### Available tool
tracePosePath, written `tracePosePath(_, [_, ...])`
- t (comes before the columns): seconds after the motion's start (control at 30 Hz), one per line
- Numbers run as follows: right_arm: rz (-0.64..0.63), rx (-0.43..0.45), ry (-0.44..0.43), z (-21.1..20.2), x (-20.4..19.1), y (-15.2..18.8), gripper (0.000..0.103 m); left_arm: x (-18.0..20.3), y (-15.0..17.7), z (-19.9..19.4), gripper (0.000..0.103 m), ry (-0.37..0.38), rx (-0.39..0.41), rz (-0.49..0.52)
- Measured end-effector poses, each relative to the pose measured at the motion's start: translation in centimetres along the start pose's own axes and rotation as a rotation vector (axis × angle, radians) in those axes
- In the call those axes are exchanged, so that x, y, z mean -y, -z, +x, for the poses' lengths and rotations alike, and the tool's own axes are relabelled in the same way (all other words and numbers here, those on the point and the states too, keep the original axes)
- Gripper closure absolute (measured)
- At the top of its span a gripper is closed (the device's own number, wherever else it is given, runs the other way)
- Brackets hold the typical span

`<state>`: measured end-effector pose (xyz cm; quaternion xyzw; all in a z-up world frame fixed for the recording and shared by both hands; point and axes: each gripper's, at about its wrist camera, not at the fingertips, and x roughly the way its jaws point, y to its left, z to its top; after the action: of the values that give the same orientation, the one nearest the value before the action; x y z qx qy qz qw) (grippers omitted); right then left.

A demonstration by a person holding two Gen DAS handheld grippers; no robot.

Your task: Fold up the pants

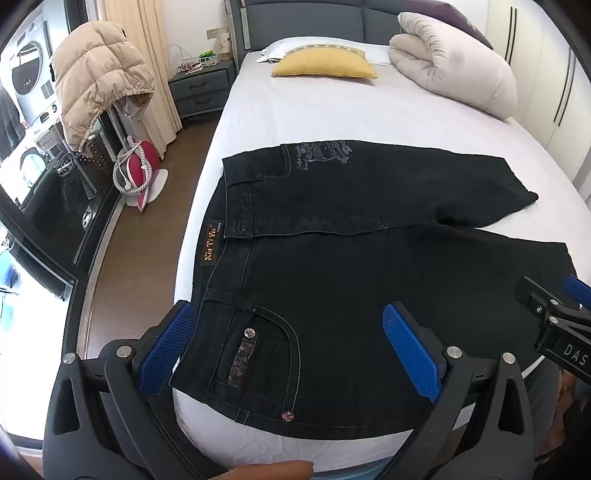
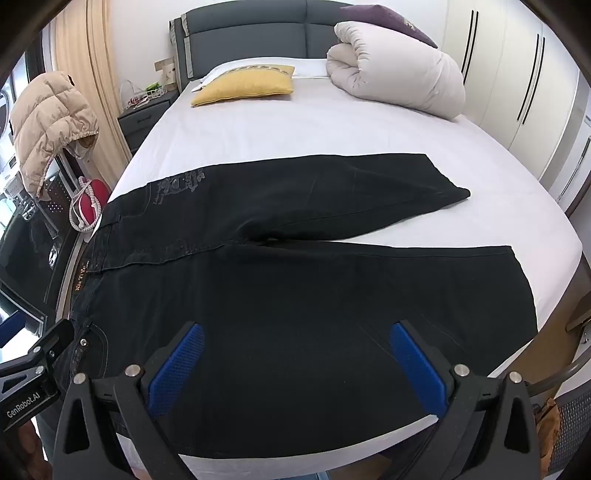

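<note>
Left gripper (image 1: 291, 347): nearest, at the bed's near edge; jaws spread wide, blue pads (image 1: 162, 347) either side of the back-pocket area, holding nothing. Whether the pads touch the cloth cannot be told.

Right gripper (image 2: 295, 365): near, to the right of the left gripper; jaws spread wide over the near trouser leg, holding nothing. Contact with the cloth cannot be told.

Pants (image 1: 332, 280): black denim, laid flat across the near part of the bed (image 1: 314, 110), waistband to the left, legs running right. Near leg lies along the bed's near edge; far leg angles away, leaving a wedge of white sheet between the hems. Tan waistband label (image 1: 211, 245) at left; stitched back pocket with metal studs (image 1: 258, 350) near; grey printed motif (image 1: 321, 153) on the far hip.

Yellow pillow (image 1: 325, 63): far, centre of the bed's head end.

Rolled white duvet (image 1: 454, 62): far right, beside the pillow.

Grey headboard (image 1: 306, 22): farthest.

Nightstand (image 1: 201, 86): far left, beside the bed.

Beige puffer jacket (image 1: 98, 77): left, draped over an appliance.

Wardrobe doors (image 2: 517, 81): far right.
</note>
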<state>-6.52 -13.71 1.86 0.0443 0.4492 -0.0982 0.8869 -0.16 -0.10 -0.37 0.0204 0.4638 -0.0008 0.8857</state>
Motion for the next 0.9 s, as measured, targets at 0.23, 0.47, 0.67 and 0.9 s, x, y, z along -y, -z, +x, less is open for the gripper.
tracePosePath(0.23, [-0.005,0.0,0.003,-0.2,0.1,0.8,0.0,0.0,0.0,0.0,0.0,0.001,-0.002,0.001])
tracePosePath(0.47, [-0.014,-0.004,0.008,0.0,-0.5,0.5,0.0,0.1,0.0,0.1,0.0,0.002,-0.003,0.001])
tracePosePath(0.67, [-0.016,-0.004,0.008,0.1,-0.7,0.5,0.0,0.2,0.0,0.1,0.0,0.002,-0.004,0.002])
tracePosePath(0.9, [-0.017,-0.005,0.008,0.1,-0.7,0.6,0.0,0.2,0.0,0.1,0.0,0.001,-0.006,0.001])
